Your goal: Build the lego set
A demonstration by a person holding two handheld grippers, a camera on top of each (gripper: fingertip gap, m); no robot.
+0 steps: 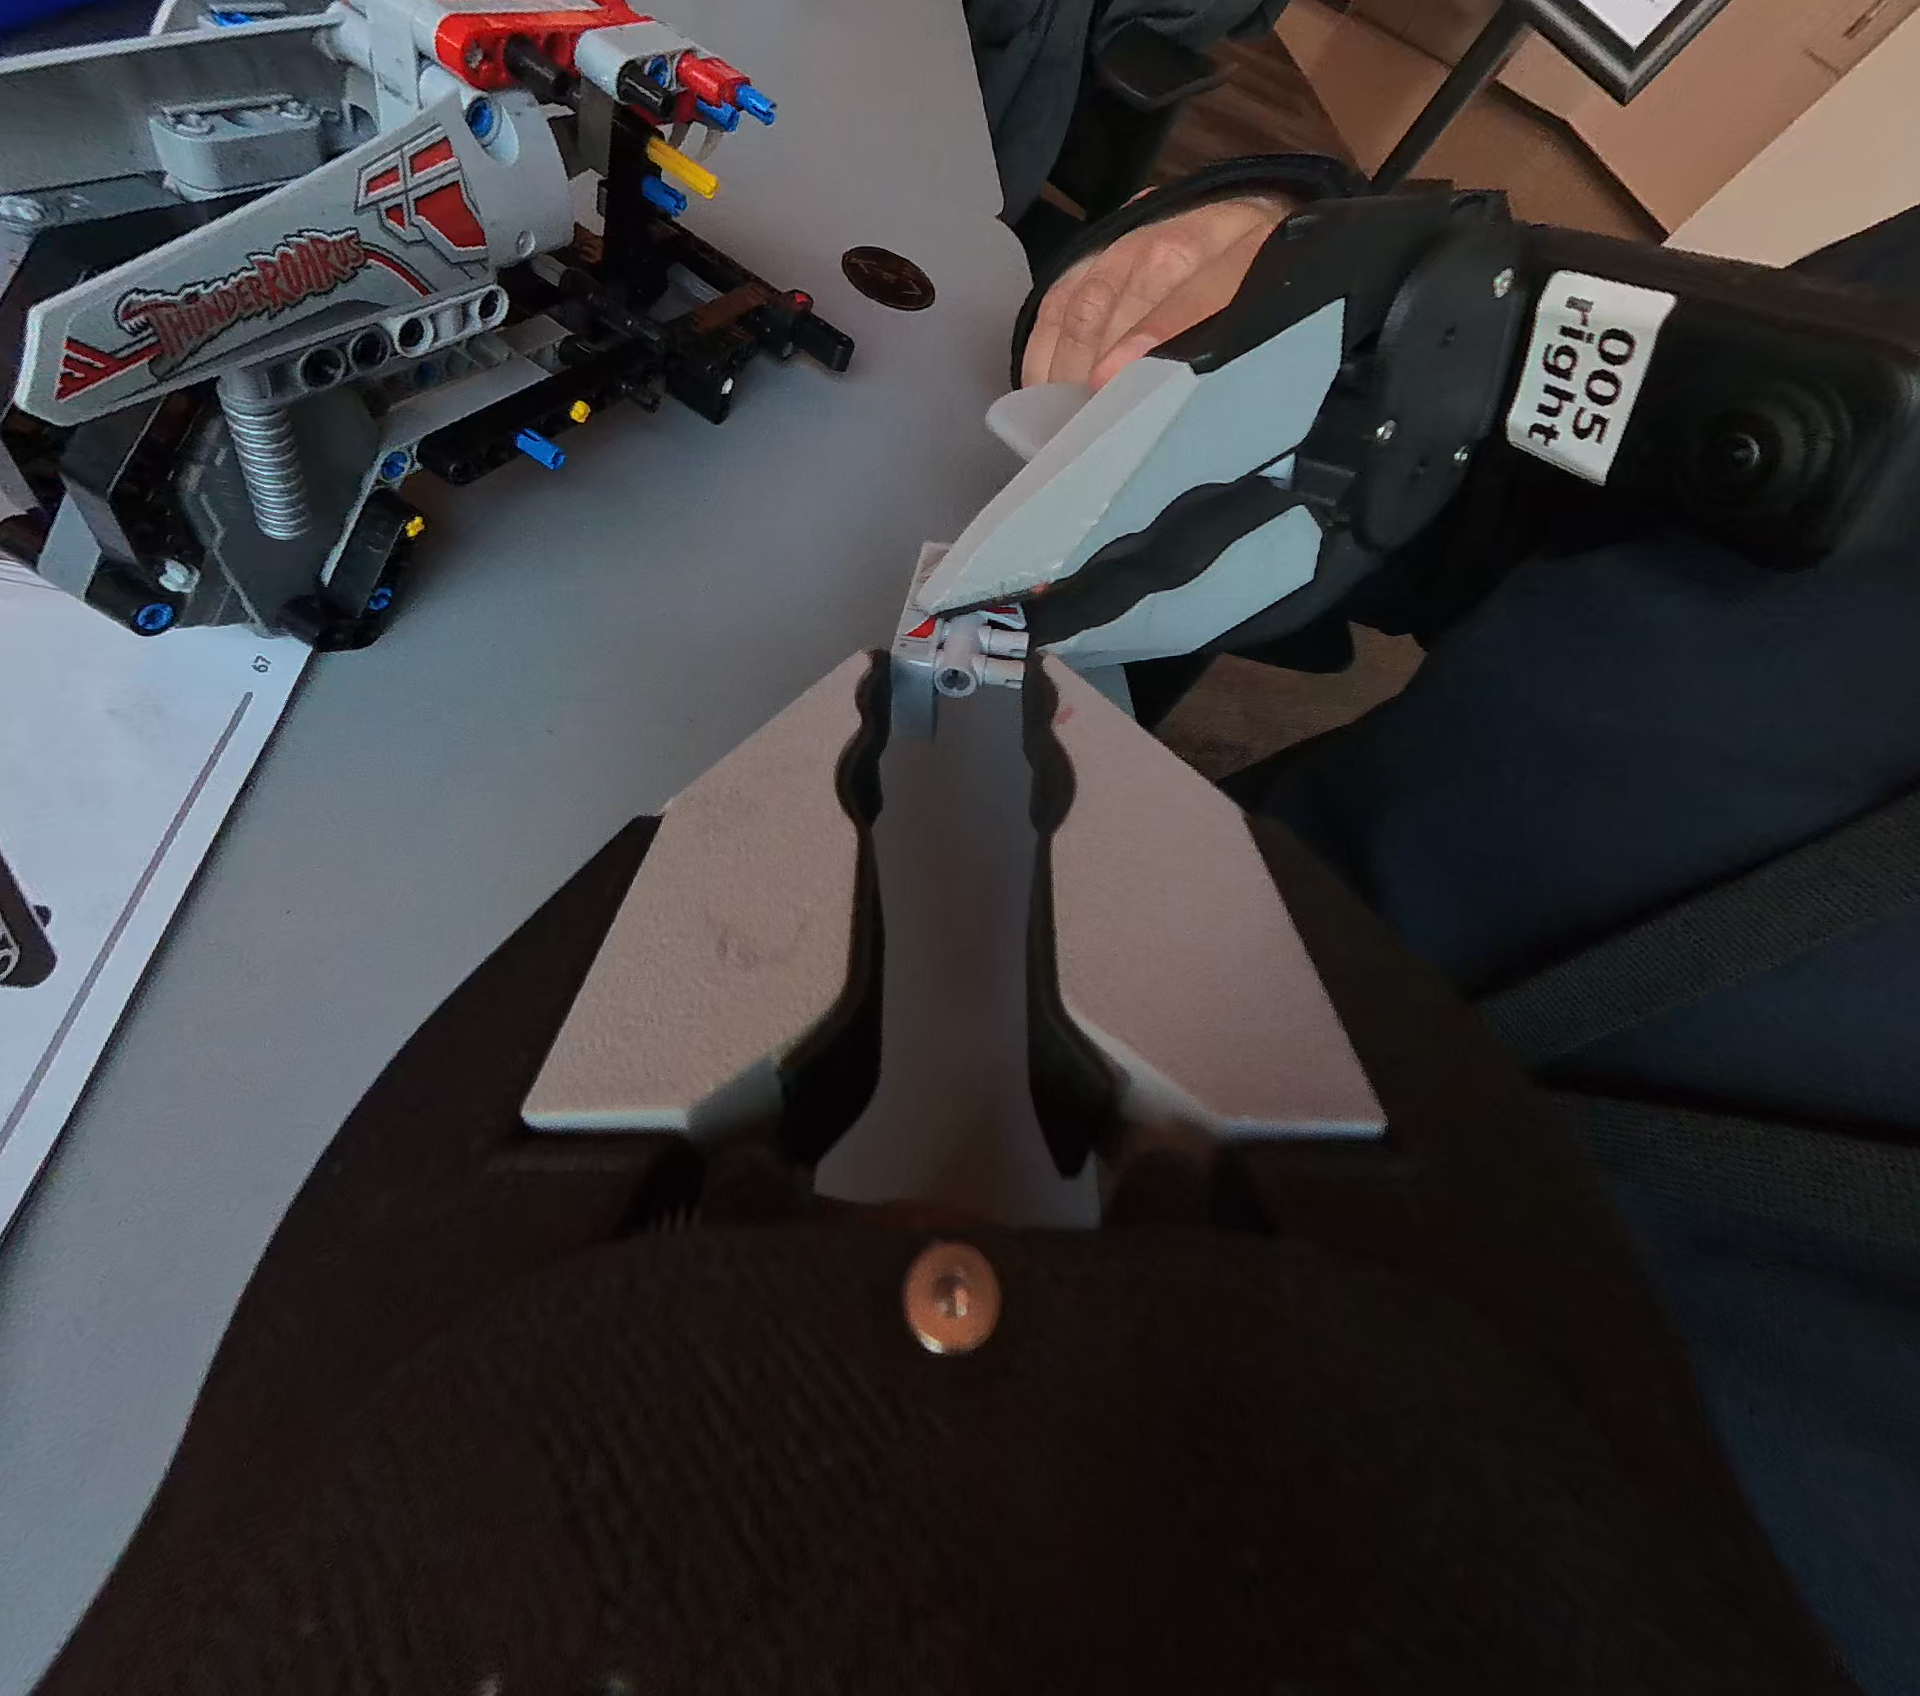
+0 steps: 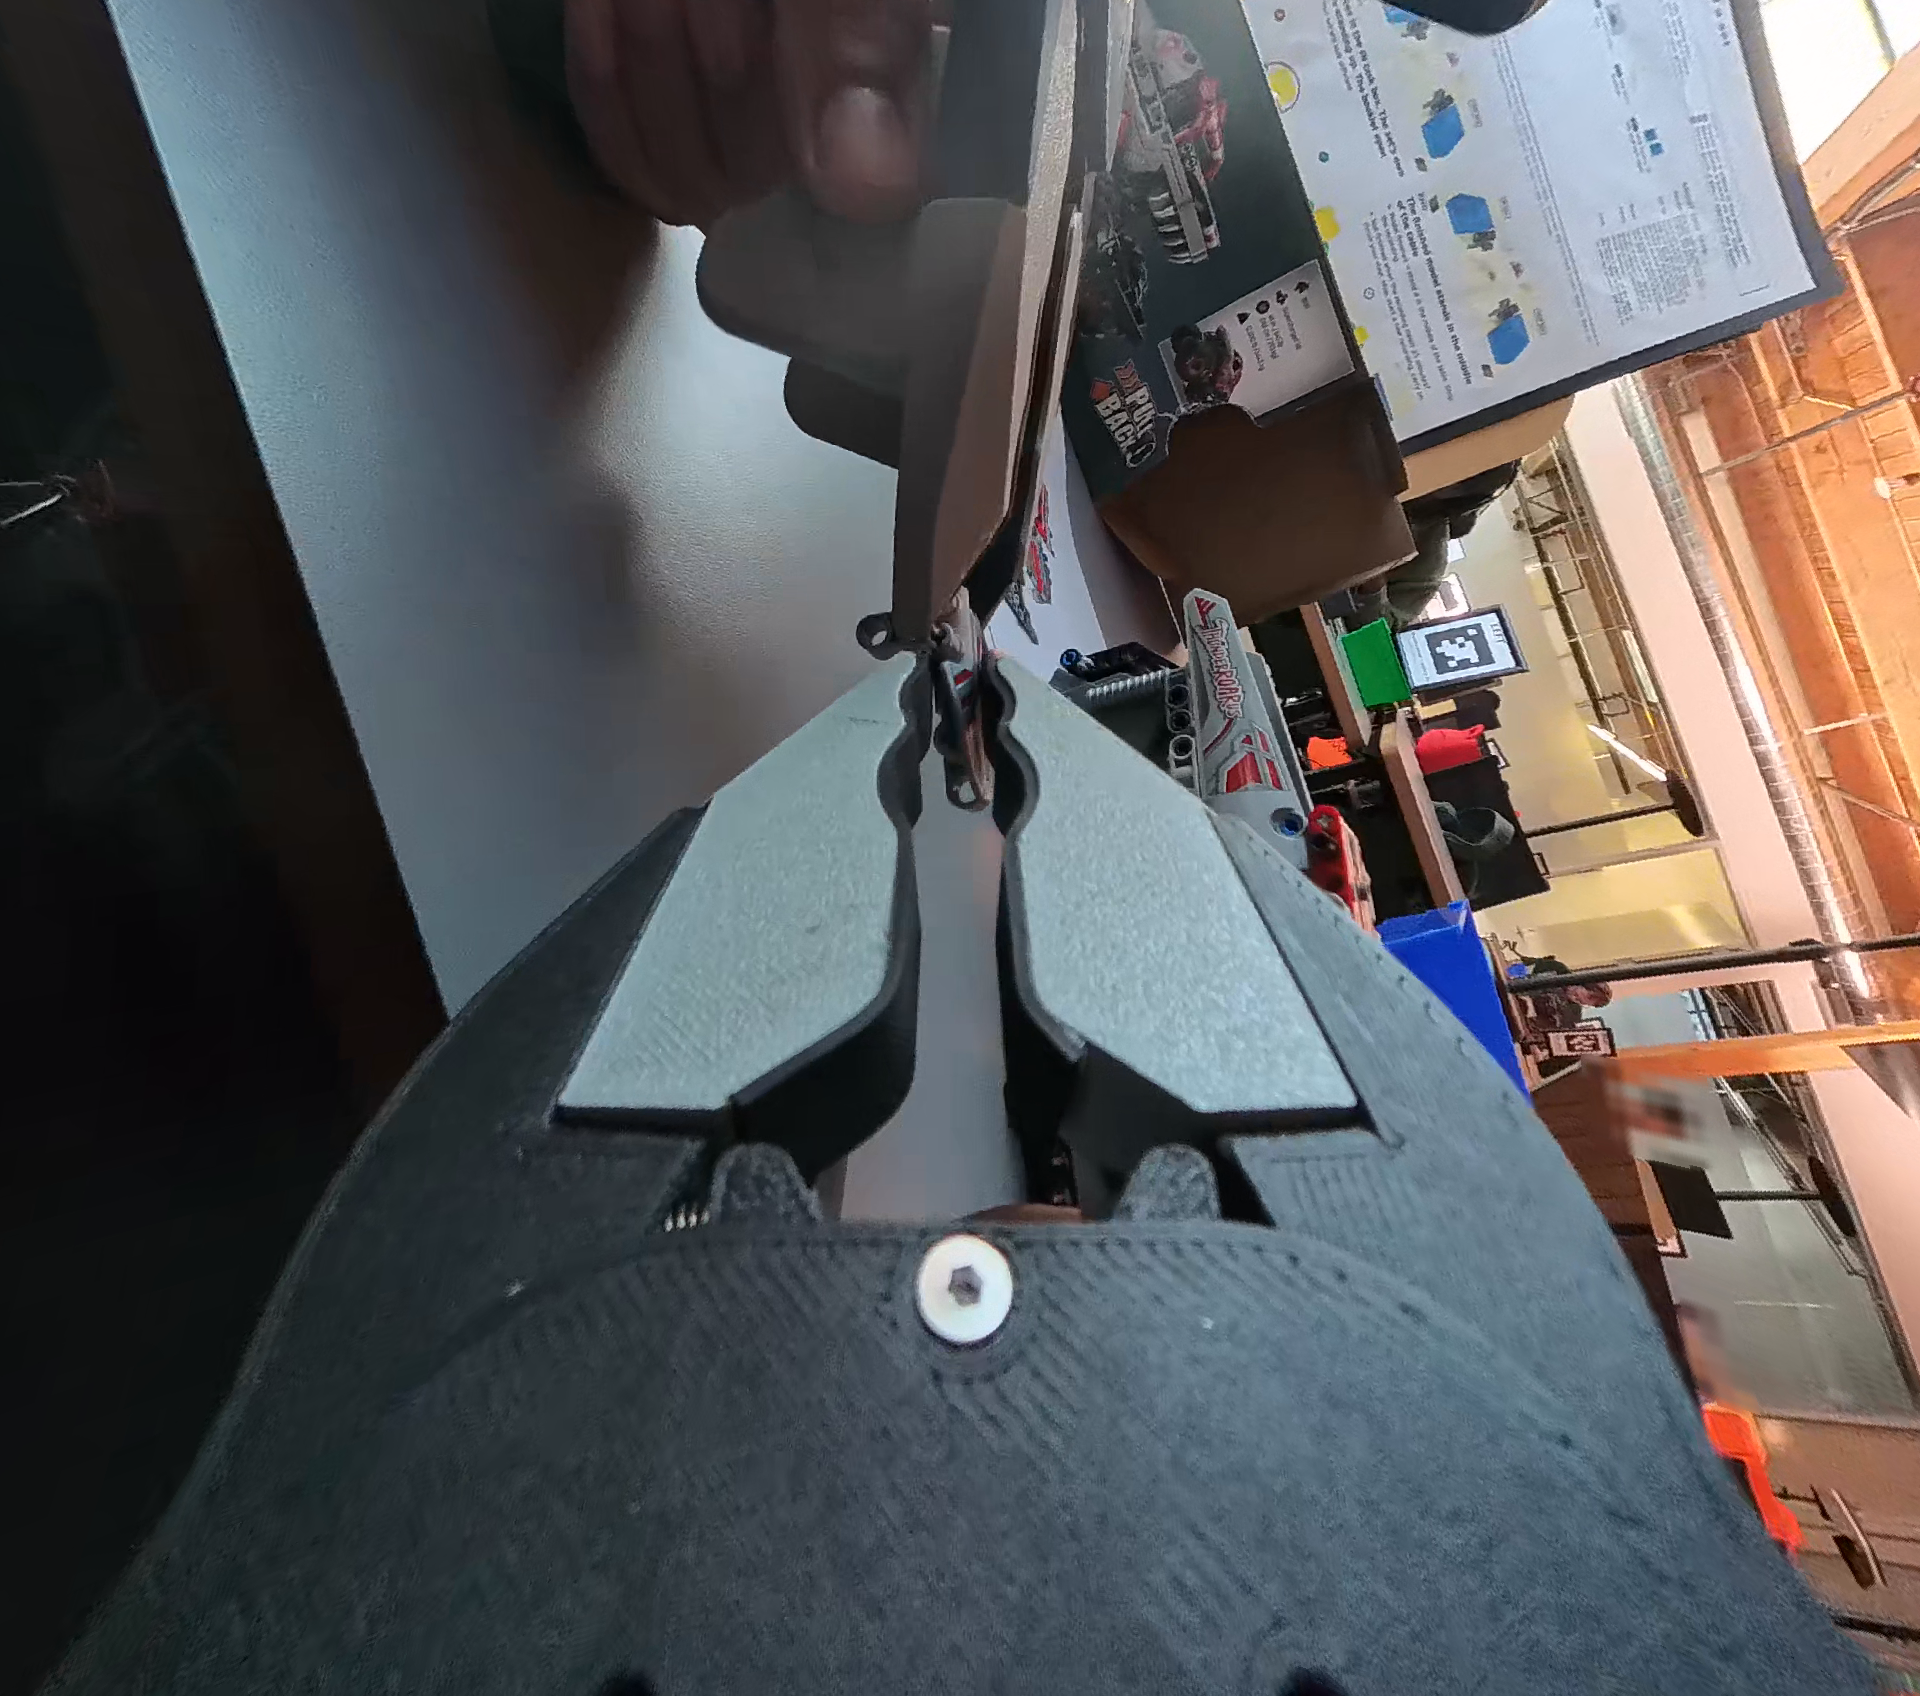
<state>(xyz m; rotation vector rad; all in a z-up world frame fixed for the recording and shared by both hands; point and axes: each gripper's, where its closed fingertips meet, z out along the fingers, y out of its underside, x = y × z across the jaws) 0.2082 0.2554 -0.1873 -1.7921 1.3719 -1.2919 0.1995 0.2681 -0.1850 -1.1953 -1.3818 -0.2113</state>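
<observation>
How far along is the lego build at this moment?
Mostly built: the truck model stands on the table with body panels on. In hand: both the left hand-held gripper and right hand-held gripper pinch a small grey sub-assembly. Left: attaching it; blue pins remain exposed.

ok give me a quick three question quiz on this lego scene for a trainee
1. True or false: both grippers grip the same small grey and red lego piece.
2. Where does the big half-built model stand? A) on the grey table B) in the blue bin C) on the floor
3. Fill in: the left gripper and the right gripper meet near the table's ____.

Key: 1 true; 2 A, on the grey table, left of the grippers in the left wrist view; 3 edge.
</observation>
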